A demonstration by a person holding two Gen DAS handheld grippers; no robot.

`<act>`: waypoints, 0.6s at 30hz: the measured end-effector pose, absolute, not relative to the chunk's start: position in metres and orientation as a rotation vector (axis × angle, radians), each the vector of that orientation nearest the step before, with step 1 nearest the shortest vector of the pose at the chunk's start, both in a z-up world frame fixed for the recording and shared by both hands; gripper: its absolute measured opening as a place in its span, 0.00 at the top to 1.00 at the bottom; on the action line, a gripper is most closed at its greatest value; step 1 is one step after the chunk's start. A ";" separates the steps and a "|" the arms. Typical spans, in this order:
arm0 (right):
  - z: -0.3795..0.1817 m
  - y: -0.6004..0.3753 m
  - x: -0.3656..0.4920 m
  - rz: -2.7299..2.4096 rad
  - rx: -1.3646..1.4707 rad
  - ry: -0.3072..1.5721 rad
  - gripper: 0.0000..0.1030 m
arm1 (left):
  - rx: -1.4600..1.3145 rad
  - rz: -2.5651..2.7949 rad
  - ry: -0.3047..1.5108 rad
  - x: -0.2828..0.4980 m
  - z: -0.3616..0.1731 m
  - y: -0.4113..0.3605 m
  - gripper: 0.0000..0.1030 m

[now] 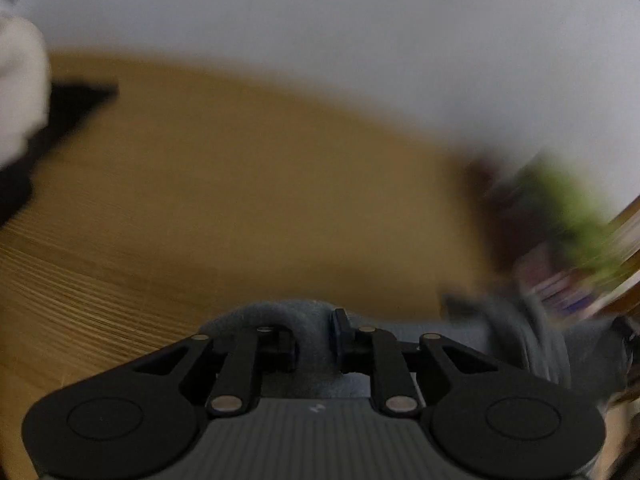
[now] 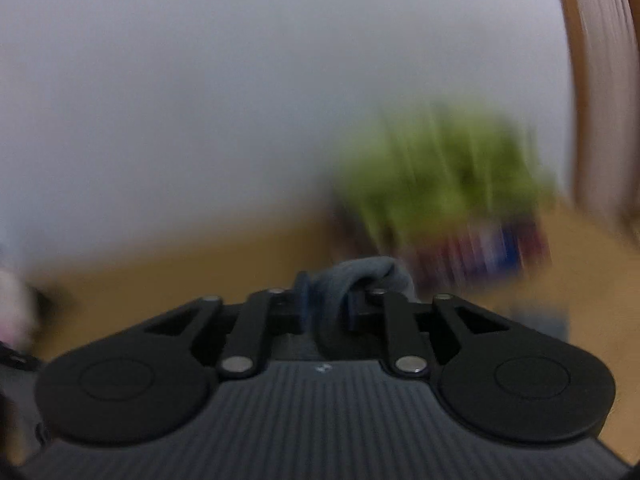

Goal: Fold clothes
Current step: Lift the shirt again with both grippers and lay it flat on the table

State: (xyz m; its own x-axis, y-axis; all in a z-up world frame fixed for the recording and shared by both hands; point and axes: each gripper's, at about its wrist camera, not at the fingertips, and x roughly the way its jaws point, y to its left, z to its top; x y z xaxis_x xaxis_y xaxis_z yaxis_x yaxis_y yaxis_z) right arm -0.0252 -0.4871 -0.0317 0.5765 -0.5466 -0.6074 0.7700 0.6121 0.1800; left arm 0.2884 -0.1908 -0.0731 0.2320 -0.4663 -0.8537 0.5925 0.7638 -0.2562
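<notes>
Bare wooden tabletop [image 1: 240, 184] stretches beyond the held grey garment [image 1: 312, 332].

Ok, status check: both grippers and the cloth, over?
Left gripper: blue-grey knit cloth bunched between its fingers. Right gripper: same cloth, folded over its fingers. Wooden tabletop ahead bare. Views blurred.

You have one garment [image 1: 312, 320] in play — grey-blue, soft knit, bunched into thick folds. In the left wrist view it humps up between the fingers; in the right wrist view a fold drapes over them — blurred elsewhere.
</notes>
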 end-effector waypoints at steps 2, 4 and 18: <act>-0.077 -0.503 -0.008 -0.899 0.552 0.678 0.76 | 0.255 -0.731 1.137 0.290 -0.109 -0.222 0.82; -0.100 -0.493 -0.014 -0.865 0.594 0.678 0.76 | 0.345 -0.777 1.057 0.273 -0.125 -0.230 0.75; -0.082 -0.372 0.027 -0.184 0.318 0.782 0.26 | 0.178 -0.798 1.033 0.214 -0.086 -0.094 0.53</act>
State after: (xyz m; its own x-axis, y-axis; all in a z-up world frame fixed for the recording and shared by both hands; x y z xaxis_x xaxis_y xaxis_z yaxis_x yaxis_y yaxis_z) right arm 0.0268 -0.3716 -0.0817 0.6970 -0.0450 -0.7156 0.2784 0.9367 0.2122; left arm 0.2142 -0.0936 -0.0863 0.2648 -0.5069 -0.8203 0.6658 0.7115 -0.2247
